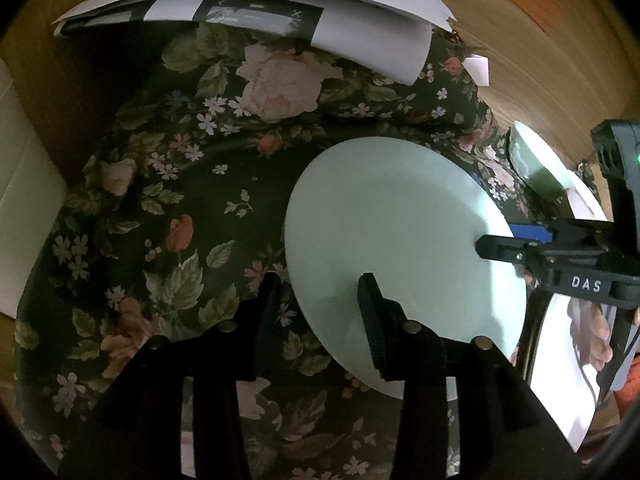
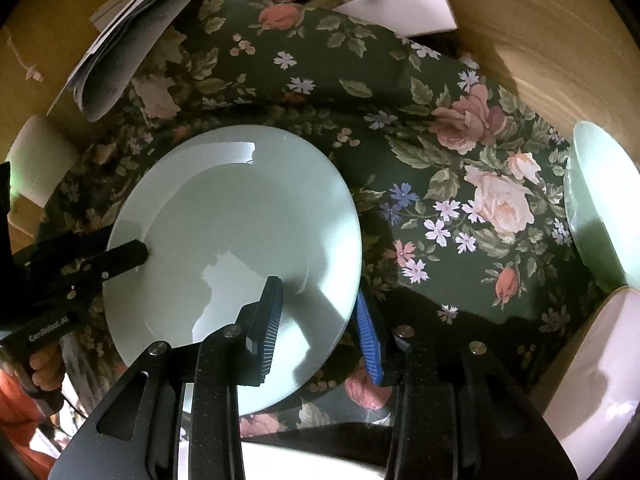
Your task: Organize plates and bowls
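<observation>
A pale green plate (image 1: 400, 208) (image 2: 240, 200) hangs a little above a dark floral cloth (image 1: 180, 200), throwing a round shadow on it. My left gripper (image 1: 320, 280) straddles one side of its rim, with one black finger over the plate and the other below its edge. In the right wrist view the left gripper (image 2: 132, 252) comes in from the left and pinches the rim. My right gripper (image 2: 316, 286) holds the opposite rim, black finger on top and blue finger (image 2: 368, 336) underneath. The left wrist view shows the right gripper (image 1: 500, 240) biting the plate's right edge.
A green bowl (image 2: 600, 200) (image 1: 532, 160) sits at the cloth's right edge, with stacked white plates (image 2: 600, 360) (image 1: 568, 360) beside it. Loose papers (image 1: 280, 12) (image 2: 132, 40) and a white box (image 2: 400, 8) lie at the back. A wooden table (image 1: 540, 60) shows beyond the cloth.
</observation>
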A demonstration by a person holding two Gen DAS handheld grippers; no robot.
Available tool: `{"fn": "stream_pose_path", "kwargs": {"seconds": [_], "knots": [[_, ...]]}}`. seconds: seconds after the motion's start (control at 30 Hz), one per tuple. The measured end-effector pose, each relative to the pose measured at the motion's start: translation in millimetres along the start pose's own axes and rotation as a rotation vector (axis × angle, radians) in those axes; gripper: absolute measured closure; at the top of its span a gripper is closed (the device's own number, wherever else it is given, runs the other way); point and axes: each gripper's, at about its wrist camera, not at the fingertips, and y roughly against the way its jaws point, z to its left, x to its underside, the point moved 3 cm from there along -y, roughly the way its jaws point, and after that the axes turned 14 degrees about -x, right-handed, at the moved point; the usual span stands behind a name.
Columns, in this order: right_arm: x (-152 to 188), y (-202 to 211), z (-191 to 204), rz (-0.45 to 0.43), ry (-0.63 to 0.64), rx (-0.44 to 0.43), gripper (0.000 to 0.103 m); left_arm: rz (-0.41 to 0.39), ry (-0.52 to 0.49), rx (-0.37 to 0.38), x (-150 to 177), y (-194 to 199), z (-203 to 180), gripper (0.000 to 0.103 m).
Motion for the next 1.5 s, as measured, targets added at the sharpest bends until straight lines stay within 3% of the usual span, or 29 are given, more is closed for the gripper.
{"fn": "stream_pose_path", "kwargs": {"seconds": [0.47,0.67,1.0,1.5], "knots": [[6,19,4,-0.067,-0.001,0.011,0.072,-0.024,0.0,0.002,2,8,-13,0.066],[9,43,2,-0.127,-0.016,-0.019,0.072,-0.082,0.019,0.018,-7,28,-14,0.066],[9,89,-1,-0.224,0.003,0.004,0.072,-0.149,0.001,0.053,-10,60,-30,0.066],[56,145,6,-0.352,-0.017,0.033,0.072,-0.211,-0.053,0.104,7,105,-60,0.066]]}}
